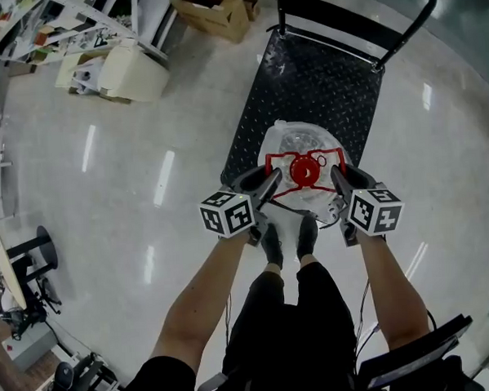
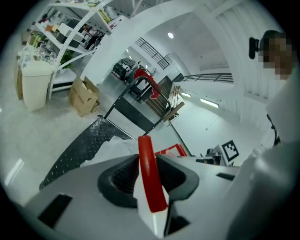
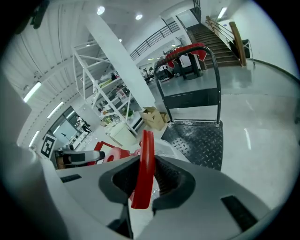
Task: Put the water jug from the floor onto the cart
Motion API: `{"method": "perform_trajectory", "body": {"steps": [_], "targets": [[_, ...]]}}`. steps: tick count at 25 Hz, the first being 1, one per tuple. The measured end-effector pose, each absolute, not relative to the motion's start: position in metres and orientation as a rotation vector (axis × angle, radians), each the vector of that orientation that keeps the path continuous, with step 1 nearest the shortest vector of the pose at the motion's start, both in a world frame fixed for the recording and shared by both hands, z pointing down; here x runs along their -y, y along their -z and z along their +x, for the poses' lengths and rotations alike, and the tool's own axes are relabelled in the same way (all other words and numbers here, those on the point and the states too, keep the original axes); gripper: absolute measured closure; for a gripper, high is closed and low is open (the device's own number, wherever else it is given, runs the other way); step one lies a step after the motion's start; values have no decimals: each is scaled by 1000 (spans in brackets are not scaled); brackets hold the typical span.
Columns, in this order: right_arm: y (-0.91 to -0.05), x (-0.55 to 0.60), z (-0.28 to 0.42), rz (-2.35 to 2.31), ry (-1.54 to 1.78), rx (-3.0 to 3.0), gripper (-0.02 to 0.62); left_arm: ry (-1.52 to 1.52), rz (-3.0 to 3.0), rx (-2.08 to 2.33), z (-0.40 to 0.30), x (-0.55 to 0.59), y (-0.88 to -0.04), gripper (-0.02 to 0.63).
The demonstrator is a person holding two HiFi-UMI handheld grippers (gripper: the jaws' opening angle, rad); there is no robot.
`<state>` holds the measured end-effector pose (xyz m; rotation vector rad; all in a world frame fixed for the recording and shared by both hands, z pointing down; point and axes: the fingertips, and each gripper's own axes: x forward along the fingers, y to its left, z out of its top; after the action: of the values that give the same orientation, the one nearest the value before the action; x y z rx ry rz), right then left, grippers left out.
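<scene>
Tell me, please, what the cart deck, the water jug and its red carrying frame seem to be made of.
Cart deck: probably metal, black, raised diamond tread, dull sheen.
Water jug: clear glossy plastic, see-through with highlights.
Red carrying frame: likely moulded plastic, smooth, evenly red thin bars.

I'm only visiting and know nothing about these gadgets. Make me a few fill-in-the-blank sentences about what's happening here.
1. The left gripper and the right gripper each clamp the water jug by its ___ handle frame.
2. The cart under the jug has a deck coloured ___.
3. The cart's push handle stands at the end ___ from the person.
4. Beyond the cart lies an open box made of ___.

Missing words: red; black; farthest; cardboard.
</scene>
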<state>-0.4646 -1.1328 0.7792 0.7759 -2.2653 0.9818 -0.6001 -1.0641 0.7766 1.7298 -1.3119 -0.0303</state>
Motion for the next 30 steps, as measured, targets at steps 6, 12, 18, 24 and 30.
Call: {"method": "perform_trajectory", "body": {"steps": [6,12,18,24,30], "targets": [[-760,1137,-454,848,-876,2281,480,-29,1777,1438,-624,1057,-749,480],[-689,1146,-431,1022,-704,2326,479,80,1933,1446,-614,1041,-645,480],[-561,1139,-426,1111,-656,2554,480,105,2109,1504,-596,1022,-524,482],[-446,1114,-421,1123,-589,2730,572,172,2212,1547,-591,1019,-430,603],[-387,1089,-411,1125,-485,2804,592,146,2396,1528,-561,1000,-377,604]]}}
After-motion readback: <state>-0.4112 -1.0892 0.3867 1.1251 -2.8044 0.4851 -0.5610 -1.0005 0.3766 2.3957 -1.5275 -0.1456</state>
